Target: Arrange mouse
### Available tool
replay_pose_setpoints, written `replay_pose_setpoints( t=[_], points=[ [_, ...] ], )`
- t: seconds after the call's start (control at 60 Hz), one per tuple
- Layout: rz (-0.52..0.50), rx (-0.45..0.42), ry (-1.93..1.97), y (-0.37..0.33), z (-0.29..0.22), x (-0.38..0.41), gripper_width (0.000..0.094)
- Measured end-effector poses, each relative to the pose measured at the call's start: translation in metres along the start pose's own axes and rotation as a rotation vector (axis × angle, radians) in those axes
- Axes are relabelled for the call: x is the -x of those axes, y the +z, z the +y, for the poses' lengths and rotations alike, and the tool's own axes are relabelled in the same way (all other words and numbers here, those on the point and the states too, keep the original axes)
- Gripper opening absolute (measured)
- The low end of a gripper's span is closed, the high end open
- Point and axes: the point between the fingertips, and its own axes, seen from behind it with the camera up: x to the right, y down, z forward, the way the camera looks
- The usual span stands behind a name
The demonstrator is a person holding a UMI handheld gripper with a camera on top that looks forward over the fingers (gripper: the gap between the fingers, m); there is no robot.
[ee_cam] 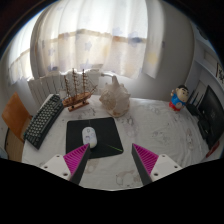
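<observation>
A white mouse (pixel 89 135) lies on a black mouse mat (pixel 95 135) on a pale marbled table (pixel 150 125). My gripper (pixel 112 160) is open and empty, its pink pads wide apart. The left fingertip (pixel 77 157) sits at the near left corner of the mat, just short of the mouse. The right fingertip (pixel 146 160) is over bare table to the right of the mat. The mouse is ahead of the left finger, not between the two.
A dark keyboard (pixel 43 118) lies left of the mat. A model sailing ship (pixel 80 92) and a pale plush toy (pixel 114 96) stand behind it. A small figurine (pixel 179 98) stands at the far right. Curtains hang behind.
</observation>
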Motion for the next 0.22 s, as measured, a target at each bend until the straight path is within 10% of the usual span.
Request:
replay_pose_setpoints(
  t=[0.217],
  points=[
    [0.025, 0.008, -0.004, 0.002, 0.006, -0.009, 0.0852]
  ],
)
